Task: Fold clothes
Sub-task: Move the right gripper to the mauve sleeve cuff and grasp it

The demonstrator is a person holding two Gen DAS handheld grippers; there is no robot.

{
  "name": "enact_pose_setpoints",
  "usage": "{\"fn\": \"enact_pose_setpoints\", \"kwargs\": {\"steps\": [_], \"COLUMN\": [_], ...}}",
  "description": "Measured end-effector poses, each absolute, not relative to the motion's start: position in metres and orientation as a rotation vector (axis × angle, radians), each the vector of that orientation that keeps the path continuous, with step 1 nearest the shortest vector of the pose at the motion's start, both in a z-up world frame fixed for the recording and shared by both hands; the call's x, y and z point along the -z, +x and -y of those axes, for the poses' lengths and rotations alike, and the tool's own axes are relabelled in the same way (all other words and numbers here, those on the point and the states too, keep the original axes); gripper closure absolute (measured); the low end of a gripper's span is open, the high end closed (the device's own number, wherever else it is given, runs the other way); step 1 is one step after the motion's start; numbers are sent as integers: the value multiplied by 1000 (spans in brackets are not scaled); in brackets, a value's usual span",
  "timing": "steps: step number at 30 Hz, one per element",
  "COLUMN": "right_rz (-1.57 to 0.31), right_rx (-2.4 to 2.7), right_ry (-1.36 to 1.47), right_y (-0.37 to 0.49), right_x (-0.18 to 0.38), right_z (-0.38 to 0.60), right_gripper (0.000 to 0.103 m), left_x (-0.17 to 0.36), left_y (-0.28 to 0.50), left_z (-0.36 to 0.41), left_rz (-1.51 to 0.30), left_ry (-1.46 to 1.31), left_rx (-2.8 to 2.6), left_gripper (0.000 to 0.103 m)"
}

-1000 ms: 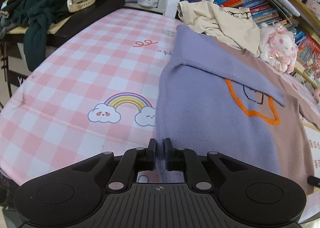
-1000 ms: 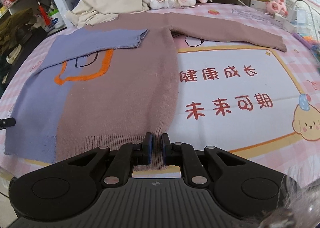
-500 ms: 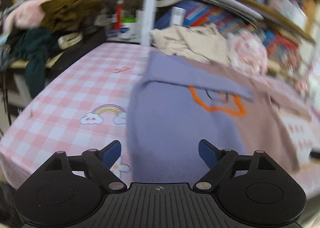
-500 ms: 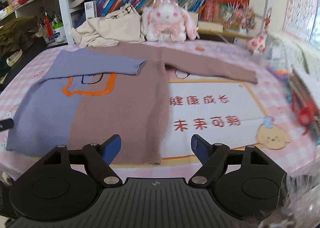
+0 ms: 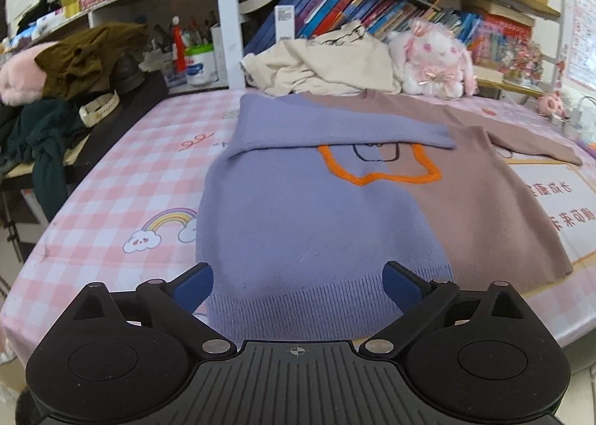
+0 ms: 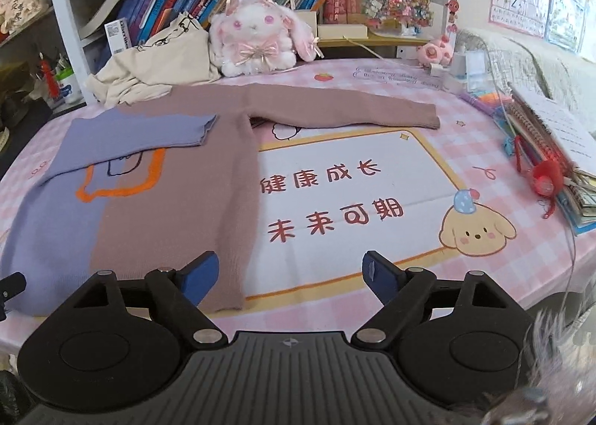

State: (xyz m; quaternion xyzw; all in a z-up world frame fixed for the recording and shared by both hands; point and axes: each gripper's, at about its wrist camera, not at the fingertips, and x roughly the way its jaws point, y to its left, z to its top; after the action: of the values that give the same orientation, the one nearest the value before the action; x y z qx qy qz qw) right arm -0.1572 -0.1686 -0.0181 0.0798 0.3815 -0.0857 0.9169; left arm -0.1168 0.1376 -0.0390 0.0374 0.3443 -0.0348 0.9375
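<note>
A purple and mauve sweater (image 5: 335, 216) lies flat on the pink checked table, hem toward me. Its purple sleeve (image 5: 335, 127) is folded across the chest, over an orange outline. The mauve sleeve (image 6: 346, 108) stretches out to the right. My left gripper (image 5: 298, 283) is open and empty, above the purple hem. My right gripper (image 6: 290, 272) is open and empty, above the table just right of the mauve hem corner (image 6: 223, 298); the sweater (image 6: 167, 201) lies to its left.
A cream garment (image 5: 324, 63) and a plush rabbit (image 6: 257, 41) sit at the back edge by bookshelves. Dark clothes (image 5: 41, 127) pile on a stand at the left. Notebooks and pens (image 6: 540, 149) lie at the right edge. A white printed panel (image 6: 354, 201) covers the table's right half.
Both grippers were shut on the sweater's hem a second ago; they have opened, let go and pulled back and up. The sweater lies flat.
</note>
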Motion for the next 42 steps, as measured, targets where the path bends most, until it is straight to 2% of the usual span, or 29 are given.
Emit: {"fn": "enact_pose_setpoints", "kwargs": {"steps": [11,19,22,27,31,41,42], "right_rz": [-809,-798,-827,-822,-794,-752,-748], "right_rx": [129,128,123,131,125,137,139], "right_ry": [213,324,375,495,581,568,575], "right_y": [-88,-31,-13,5,16,41,41], "right_x": [35,43,55,70,75,78,79], "right_z": [278,382,415,450,466,463,463], "right_gripper": [21,35,46,54,59,59,64], "left_x": [37,32,31,31,29,24,24], "left_y": [-103,-110,-121,-131,-130,-126,-126], "left_z": [-74,-12,0,7,12,26,25], "left_rz": [-699,-710,-734,-794,-811,-826,-827], "left_ry": [6,-52,-38,-42,-15,76,76], "left_rx": [-160,-286,-329,-423,-447,-447,-449], "left_gripper": [4,4,4,4,4,4,4]}}
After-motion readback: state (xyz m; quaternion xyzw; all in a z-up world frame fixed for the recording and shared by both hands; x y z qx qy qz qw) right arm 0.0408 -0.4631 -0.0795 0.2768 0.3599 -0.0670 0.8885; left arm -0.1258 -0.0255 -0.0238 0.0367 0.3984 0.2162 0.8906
